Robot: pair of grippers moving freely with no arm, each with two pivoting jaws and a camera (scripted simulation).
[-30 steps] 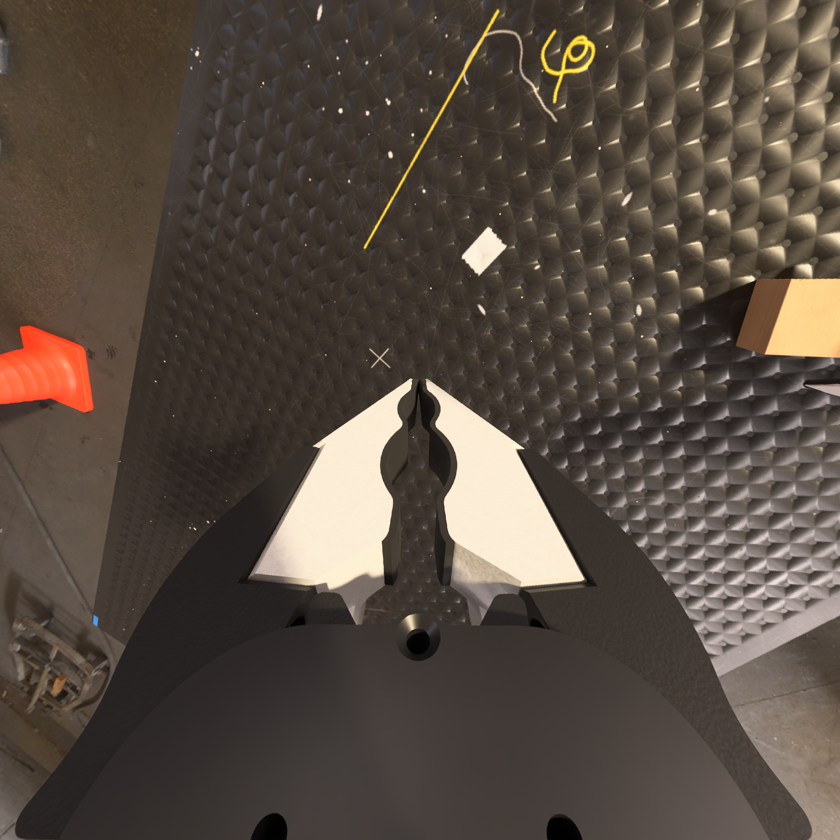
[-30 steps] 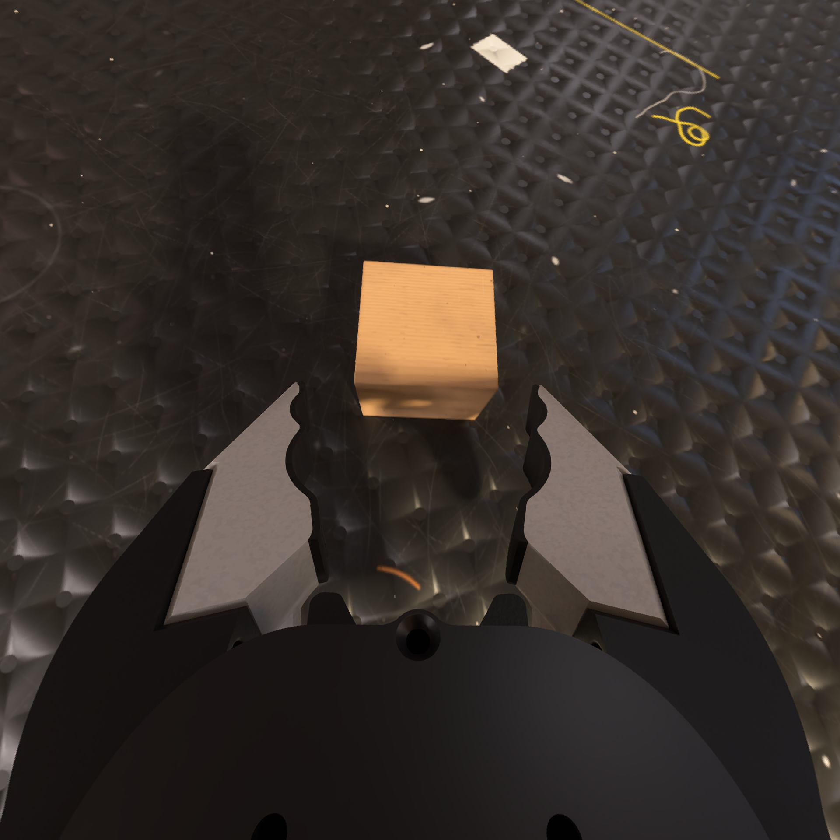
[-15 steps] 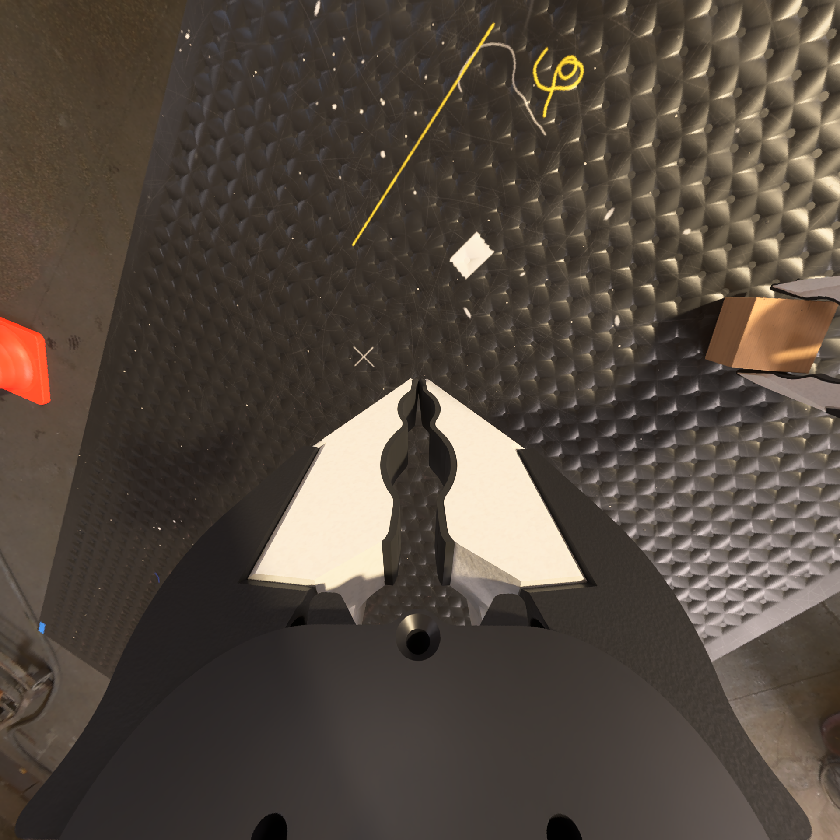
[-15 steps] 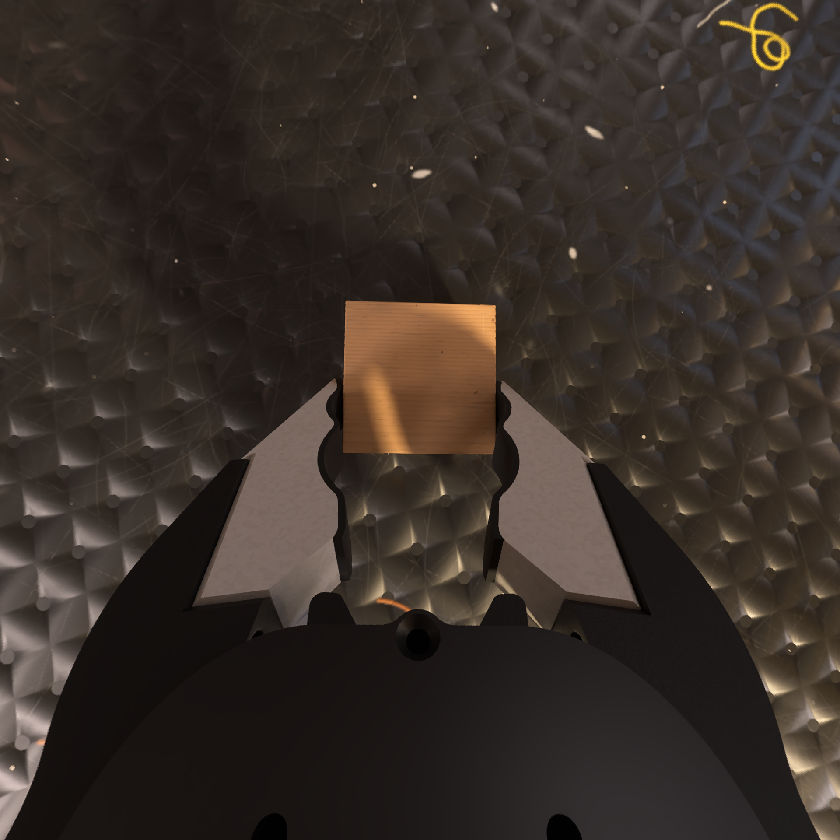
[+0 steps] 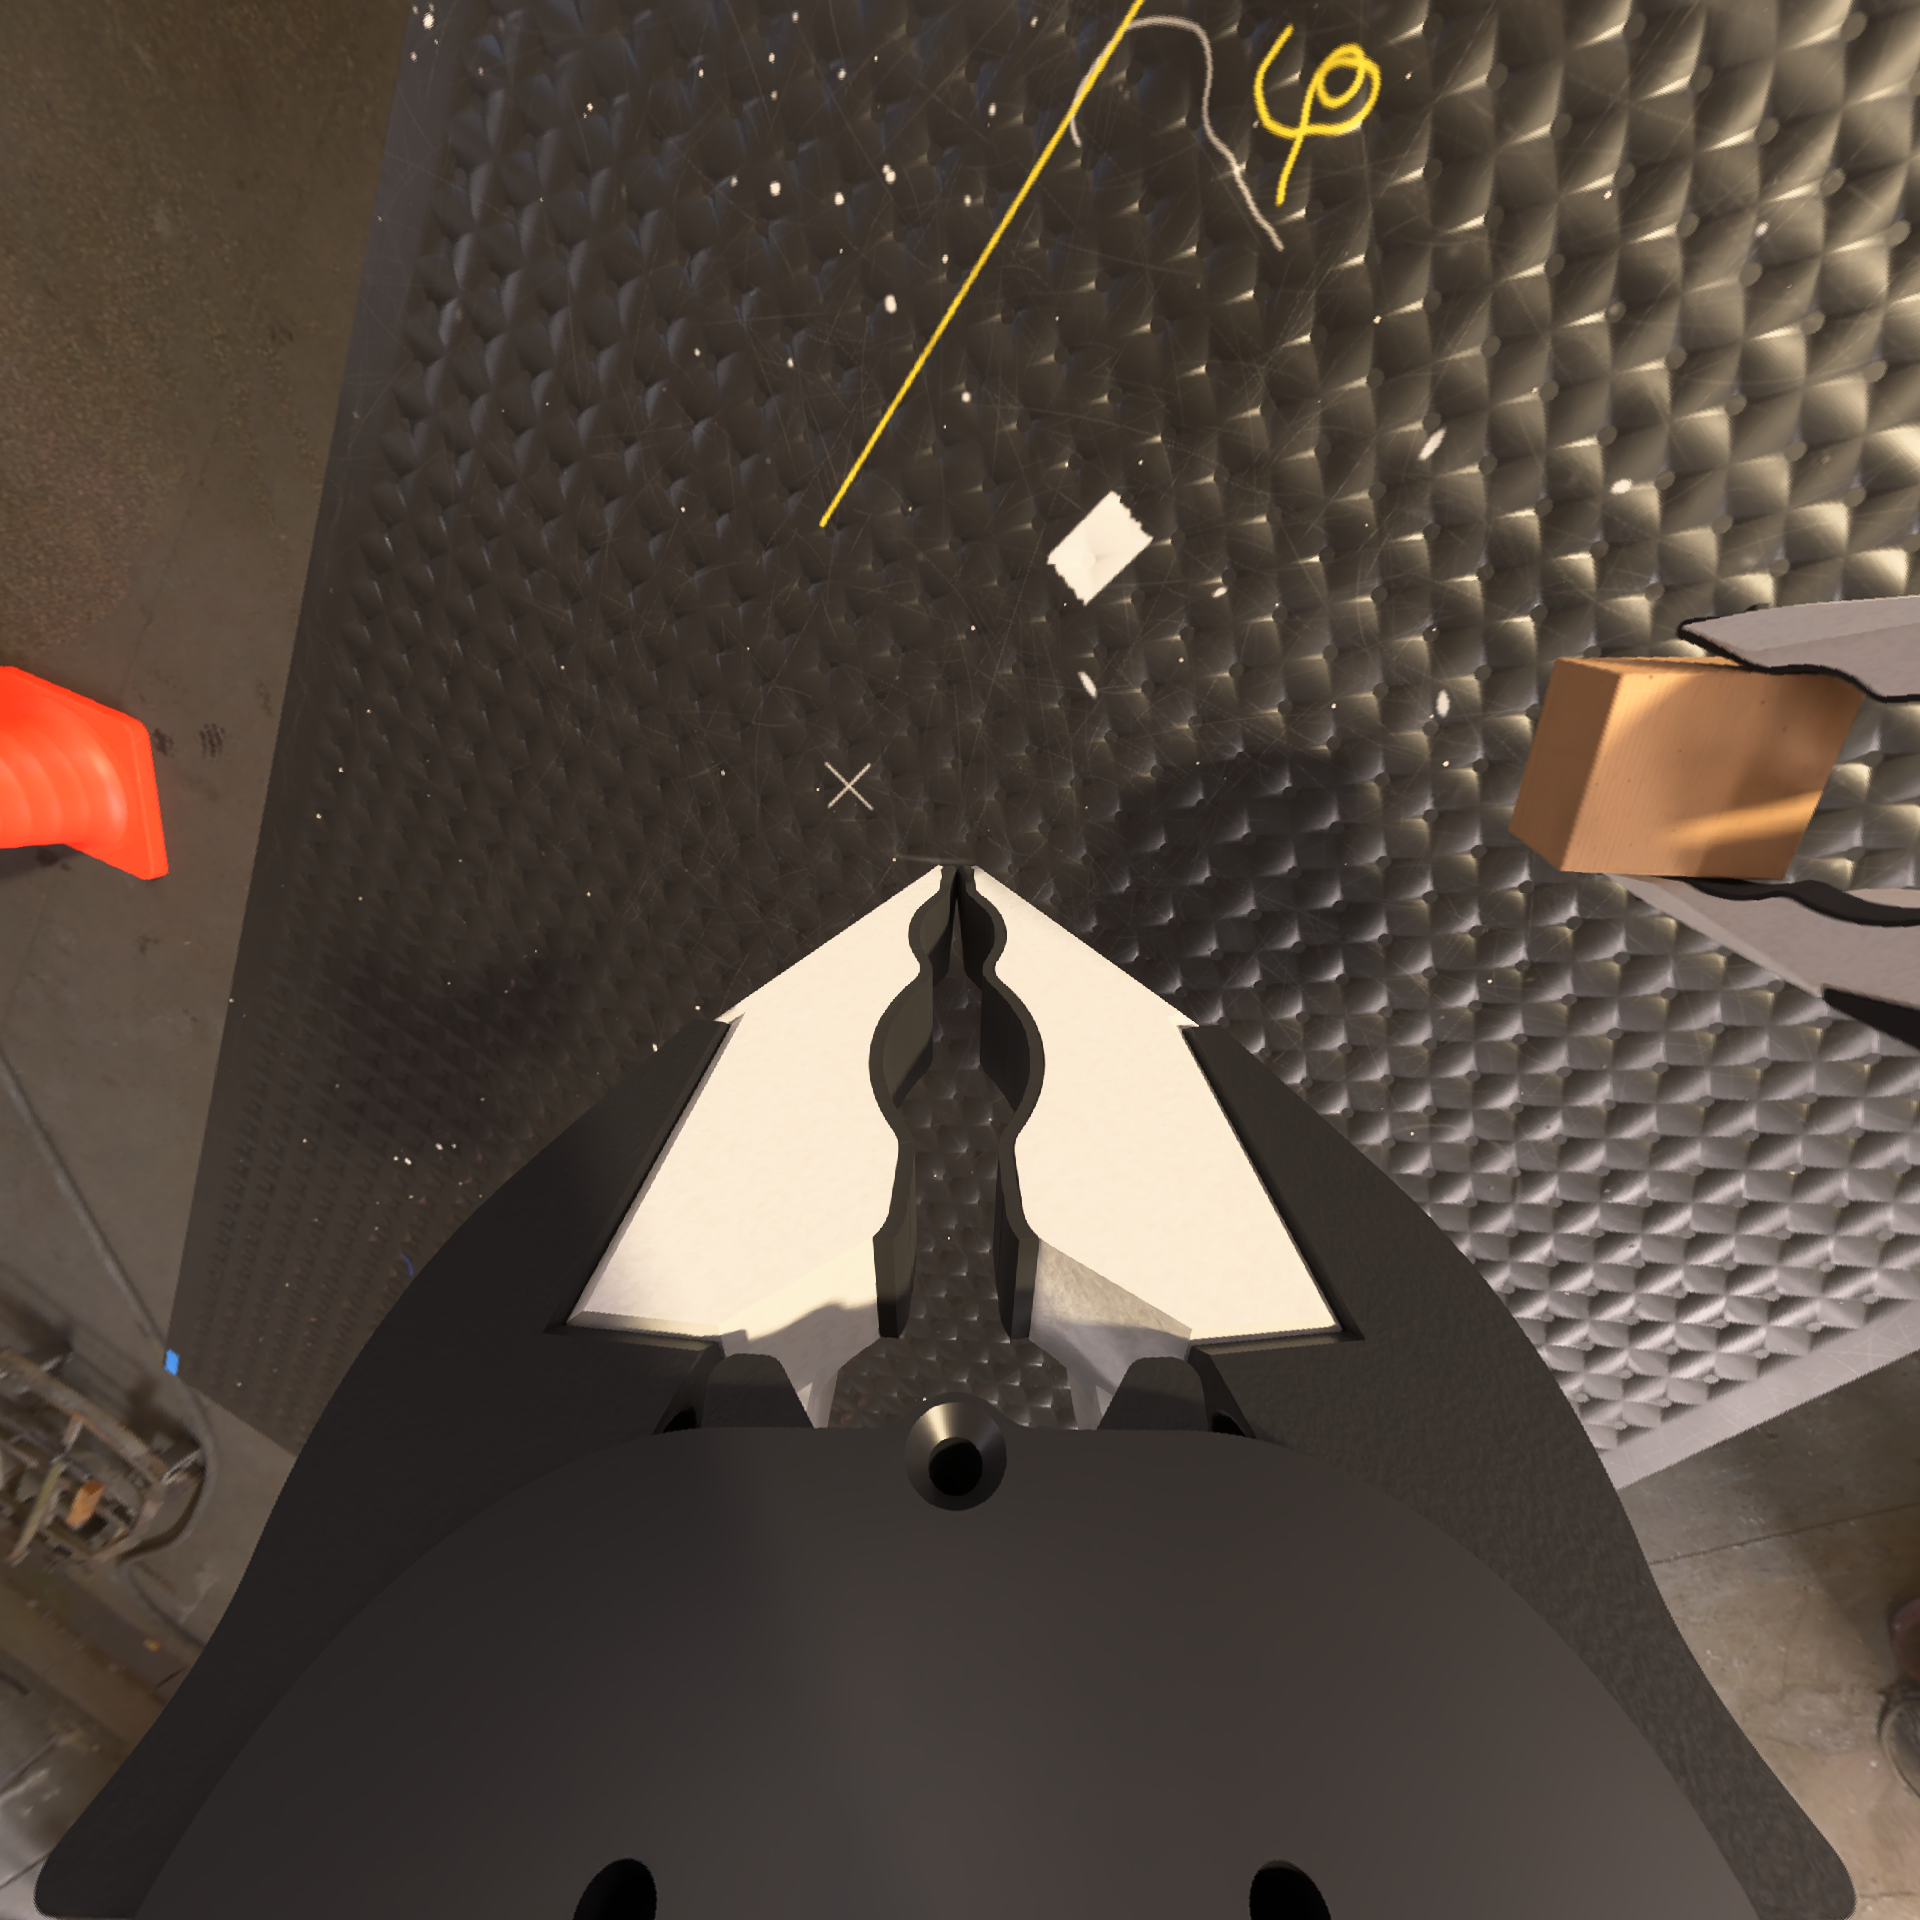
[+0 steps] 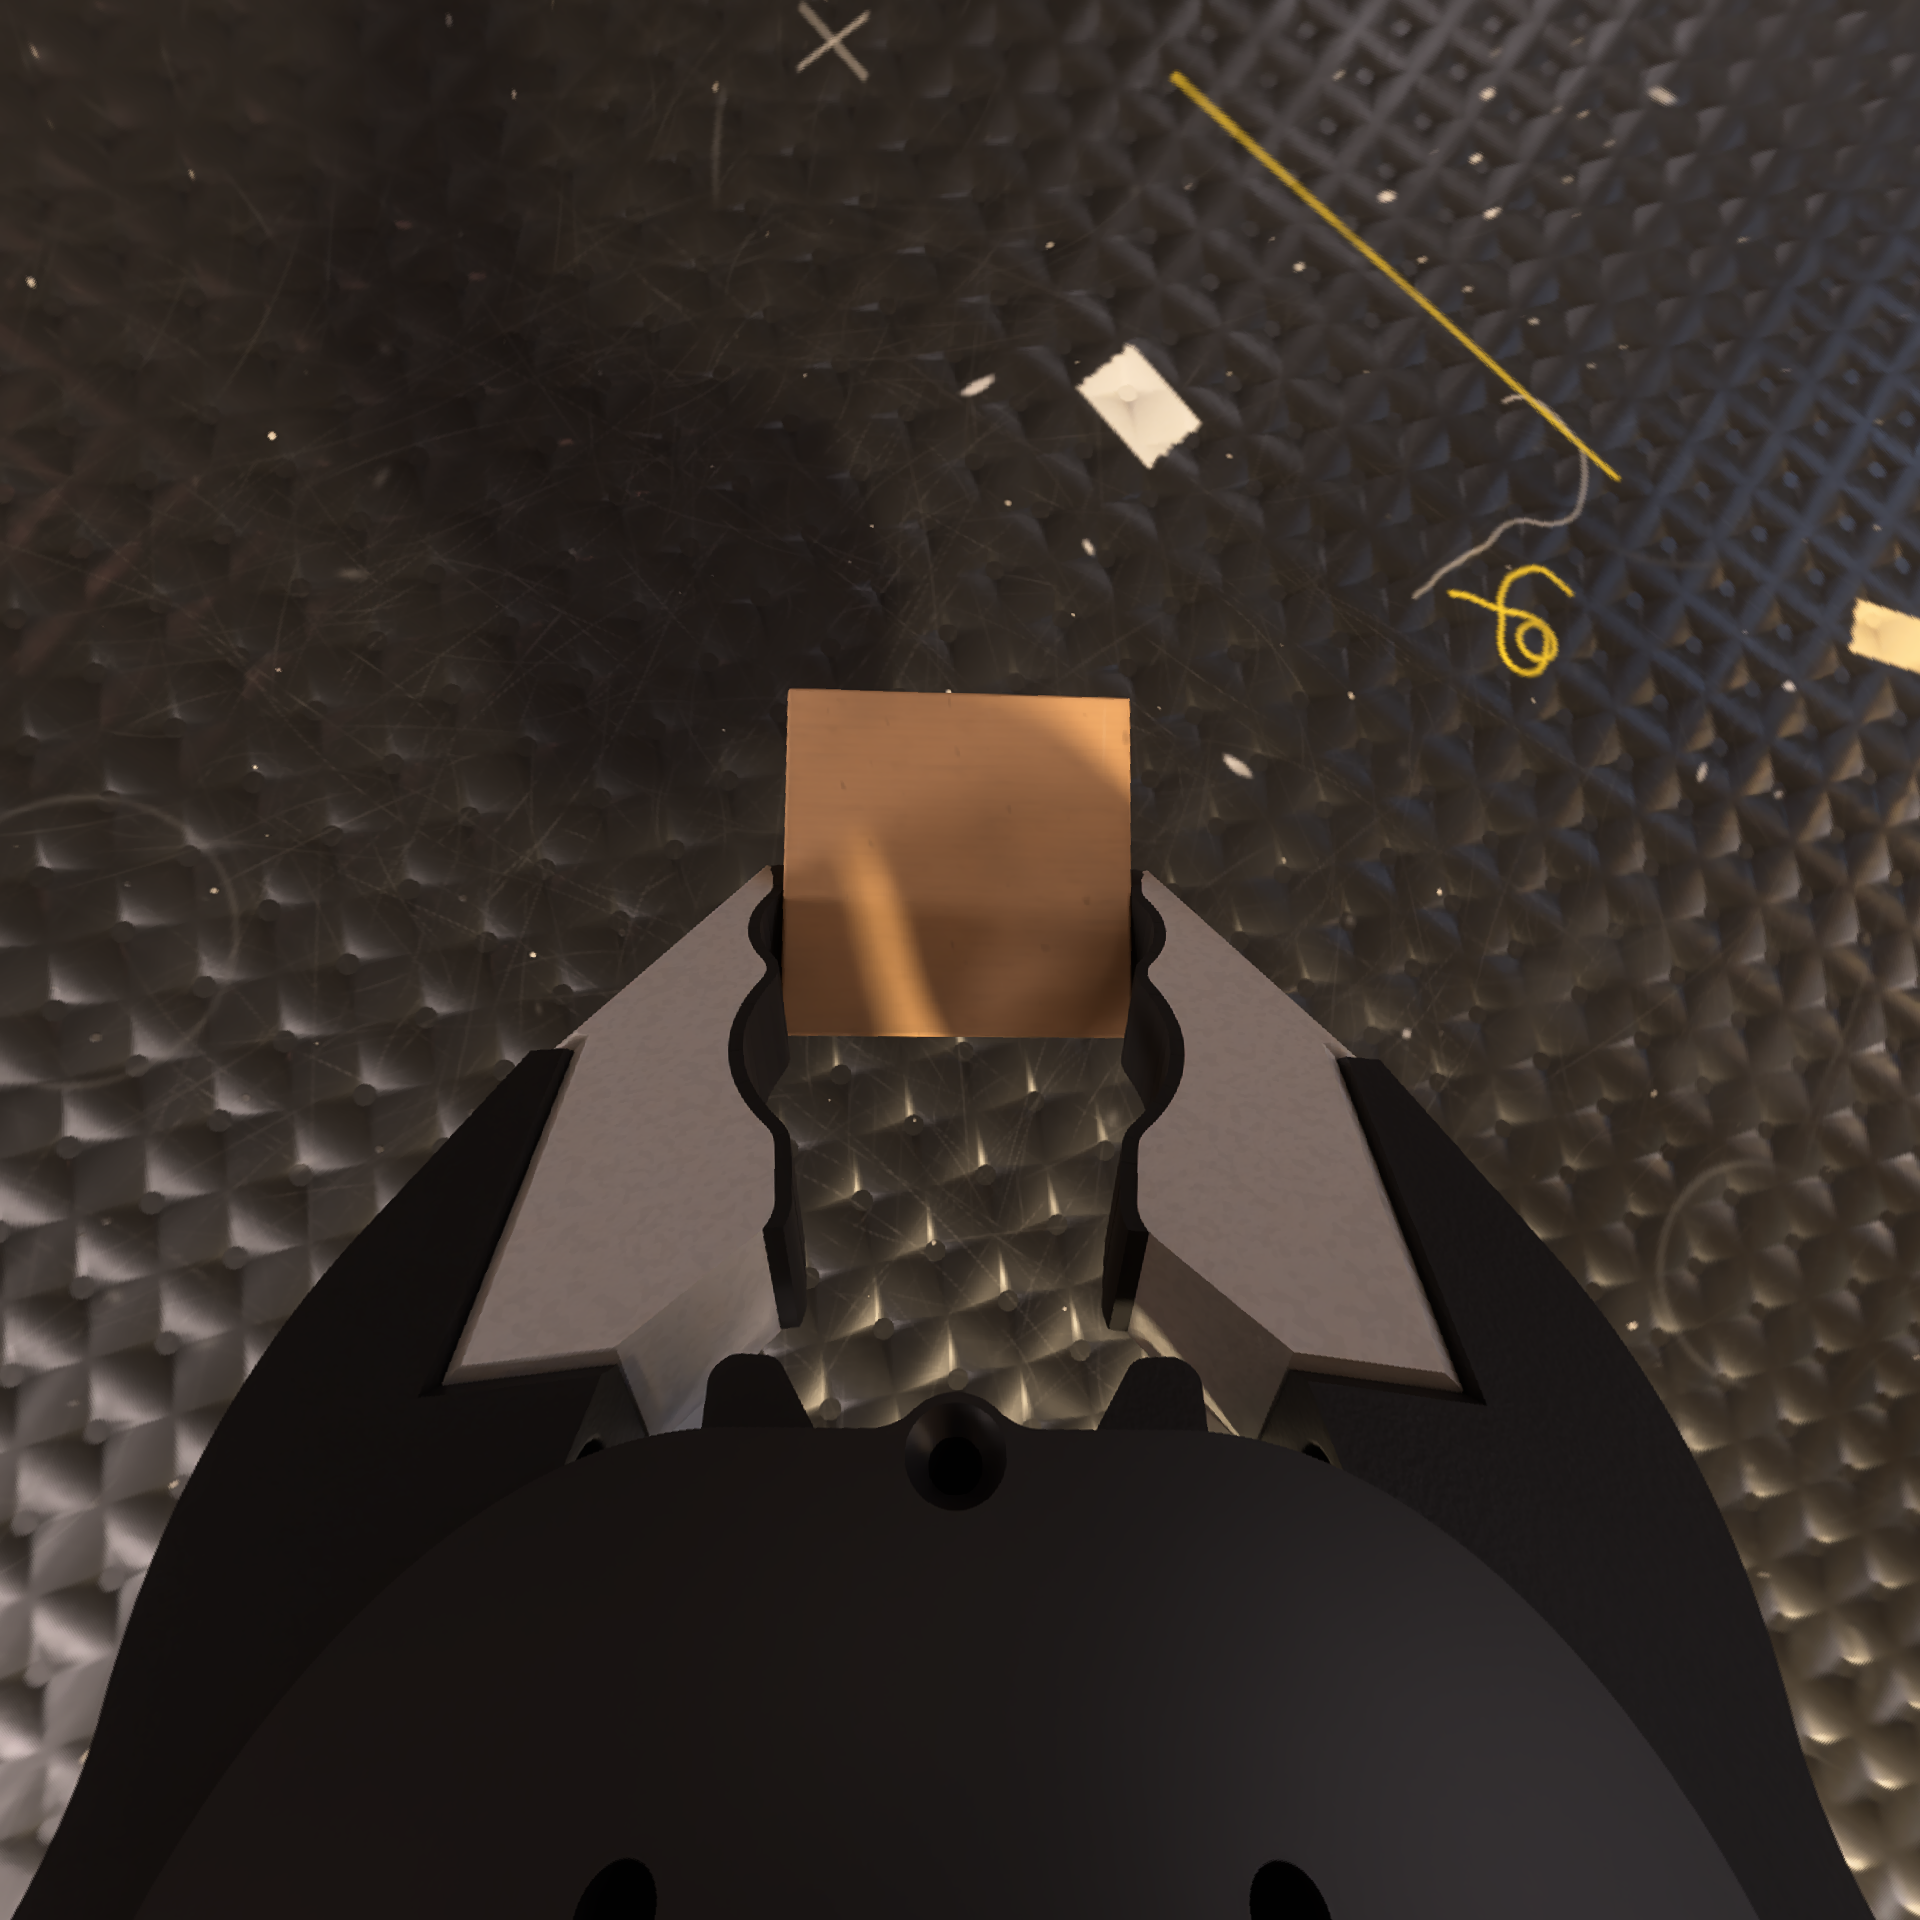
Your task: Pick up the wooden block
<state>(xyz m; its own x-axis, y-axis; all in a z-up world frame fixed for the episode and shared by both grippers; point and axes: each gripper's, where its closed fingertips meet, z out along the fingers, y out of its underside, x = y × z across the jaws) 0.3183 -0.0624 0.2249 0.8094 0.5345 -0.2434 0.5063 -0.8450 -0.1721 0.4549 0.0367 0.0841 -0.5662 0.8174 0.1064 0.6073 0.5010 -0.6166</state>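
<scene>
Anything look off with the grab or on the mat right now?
Nothing stands out. The right gripper holds the wooden block squarely; the mat bears only yellow thread and white scraps.

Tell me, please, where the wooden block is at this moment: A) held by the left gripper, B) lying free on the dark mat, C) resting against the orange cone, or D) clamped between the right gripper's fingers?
D: the right gripper has both fingers pressed against the wooden block, while the left gripper is shut on nothing.
</scene>
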